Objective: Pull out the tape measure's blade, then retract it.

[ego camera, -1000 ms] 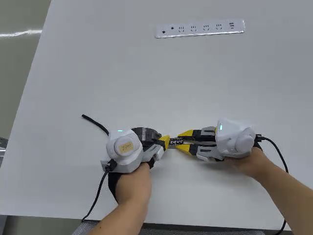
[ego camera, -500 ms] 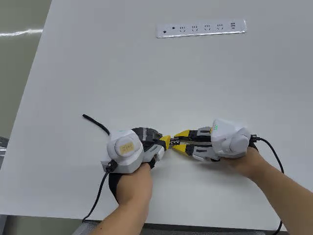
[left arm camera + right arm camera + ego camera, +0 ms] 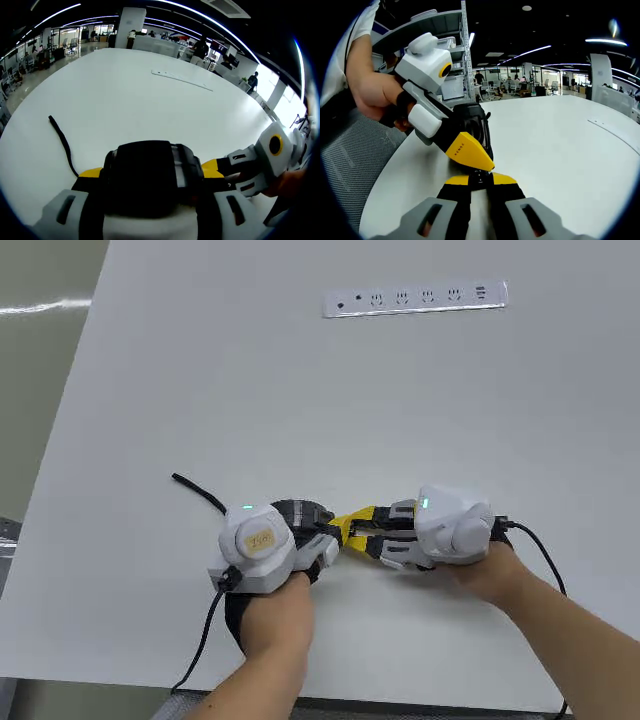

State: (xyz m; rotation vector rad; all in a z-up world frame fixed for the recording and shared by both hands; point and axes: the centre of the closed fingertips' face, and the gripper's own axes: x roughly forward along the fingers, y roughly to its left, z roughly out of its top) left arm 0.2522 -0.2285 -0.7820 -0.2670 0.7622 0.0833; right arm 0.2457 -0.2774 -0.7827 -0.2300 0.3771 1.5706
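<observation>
The tape measure [image 3: 298, 512] sits low on the white surface [image 3: 300, 390], near its front edge, and its black case is clamped in the left claw [image 3: 150, 172]. In the left gripper view the case fills the gap between the two yellow-tipped jaws, which press on its two sides. The right claw [image 3: 485, 181] points at the left one from the opposite side, so the two meet nose to nose. Its jaws are drawn in to a narrow gap, and they pinch a small dark piece at the mouth of the case. This looks like the blade's end hook [image 3: 480, 174], though it is too small to be sure. Almost no blade shows between the hook and the case, so the right claw's yellow tips lie just beside the left claw's near jaw.

A thin black cord [image 3: 197, 492] lies on the surface, running up and to the left from beside the left claw. A white power strip [image 3: 415, 297] lies well apart from both claws, toward the far edge. The person's left hand [image 3: 272, 615] and right hand [image 3: 490, 570] grip the handles from the near side.
</observation>
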